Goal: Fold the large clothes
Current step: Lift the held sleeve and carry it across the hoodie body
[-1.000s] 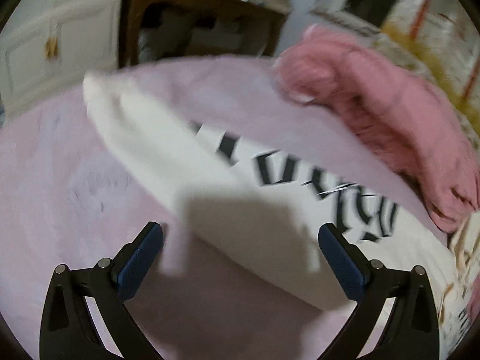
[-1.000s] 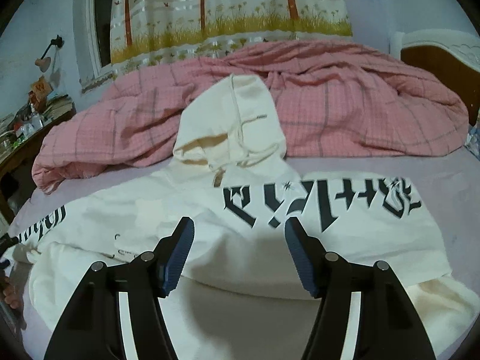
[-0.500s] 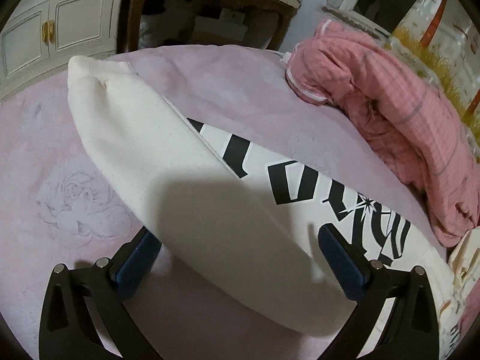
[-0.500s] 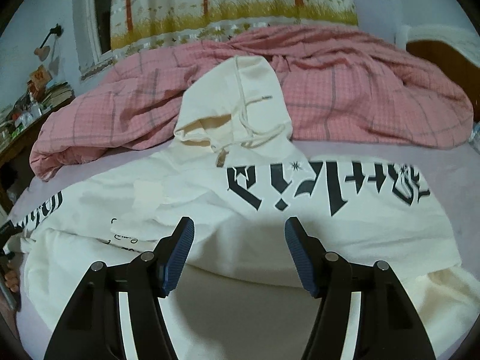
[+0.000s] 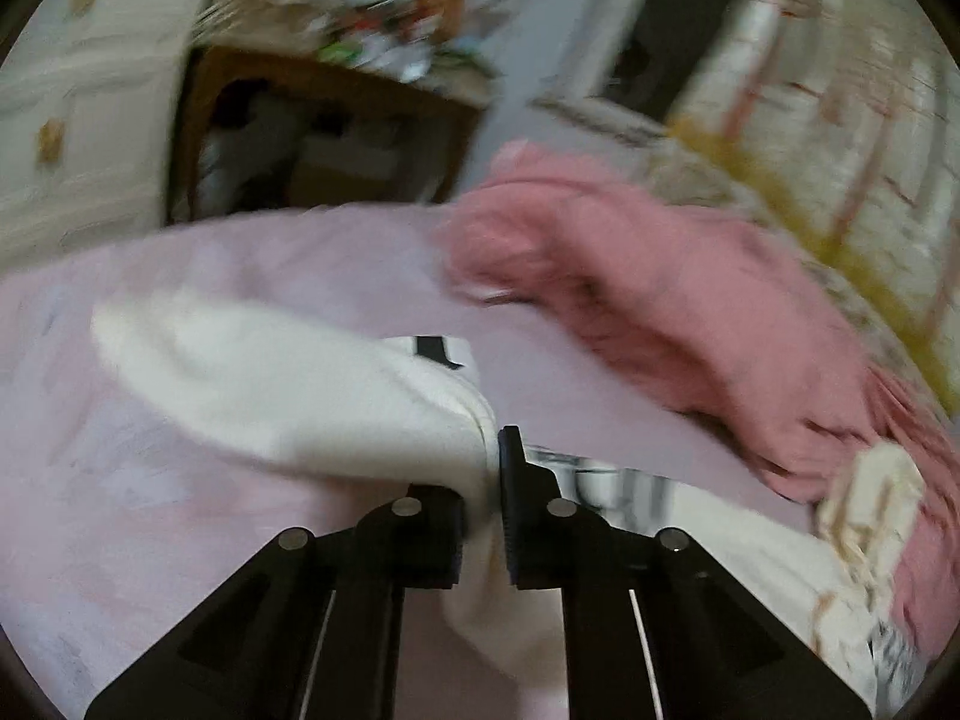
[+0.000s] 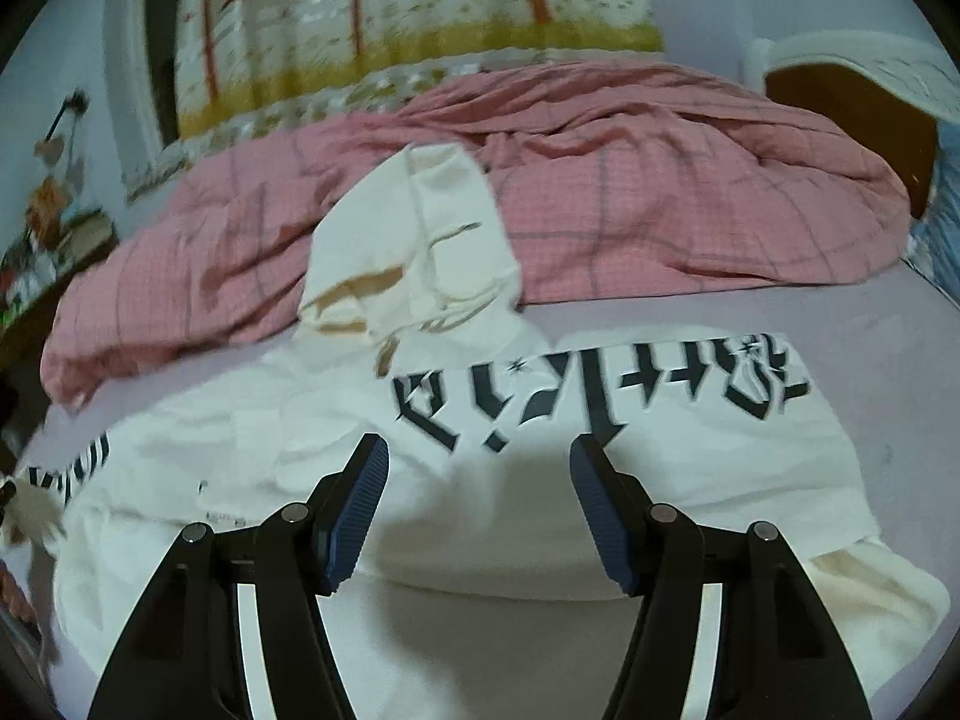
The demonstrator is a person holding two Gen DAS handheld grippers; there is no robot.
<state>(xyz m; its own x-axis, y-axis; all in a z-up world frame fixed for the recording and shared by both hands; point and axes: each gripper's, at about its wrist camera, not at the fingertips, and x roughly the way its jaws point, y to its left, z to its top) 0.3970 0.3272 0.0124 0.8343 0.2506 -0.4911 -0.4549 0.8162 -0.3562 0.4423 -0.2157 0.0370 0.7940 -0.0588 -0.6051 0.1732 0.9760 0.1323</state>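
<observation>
One lilac bedsheet [image 6: 780, 312] fills both views; across centre frame sprawls the cream hooded sweatshirt with black lettering [image 6: 540, 450] — soft, floppy, bulky (best taken by seams or cuffs). Left gripper [image 5: 492, 480] has just closed, pinching its sleeve [image 5: 300, 384]; right gripper [image 6: 480, 504] hovers half-spread, empty.

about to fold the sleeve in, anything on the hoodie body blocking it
Nothing visible does. The left gripper has just closed on the sleeve; the hoodie lies bare, with the open right gripper hovering above it.
</observation>
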